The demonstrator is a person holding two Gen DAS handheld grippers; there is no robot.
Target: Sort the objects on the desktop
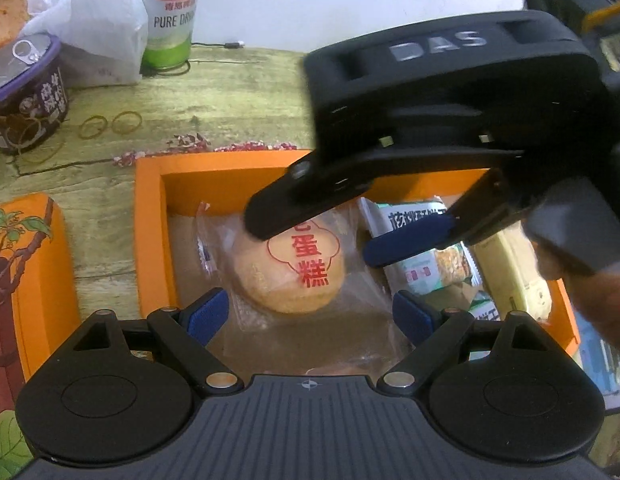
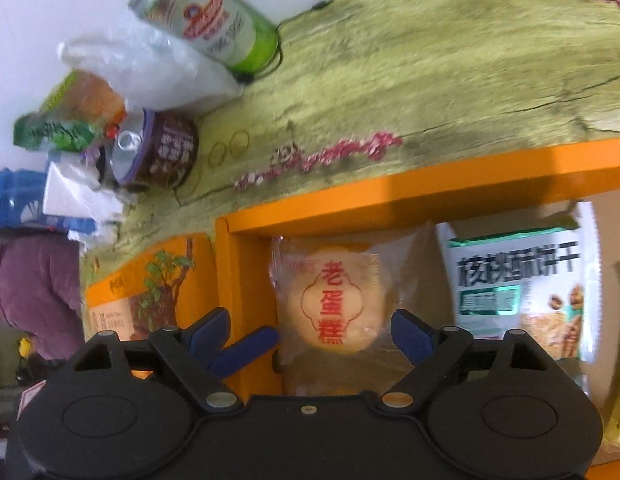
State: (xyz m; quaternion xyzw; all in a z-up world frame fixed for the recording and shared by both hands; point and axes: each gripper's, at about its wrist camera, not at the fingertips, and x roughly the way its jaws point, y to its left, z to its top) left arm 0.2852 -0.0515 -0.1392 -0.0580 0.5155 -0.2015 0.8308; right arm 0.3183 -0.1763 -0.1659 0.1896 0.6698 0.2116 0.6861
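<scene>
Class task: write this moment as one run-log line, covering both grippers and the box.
left gripper: open, empty | right gripper: open, empty | round yellow egg cake in clear wrapper: lying in open orange cardboard box, ungripped

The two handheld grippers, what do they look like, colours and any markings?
Both are matte black plastic. The left gripper has round black pivot housings, silver rivets, slim black linkage arms and blue ribbed finger pads, above a ridged dark grey body. The right gripper shares the blue pads, and its blocky black casing carries raised grey letters reading DAS.
</scene>
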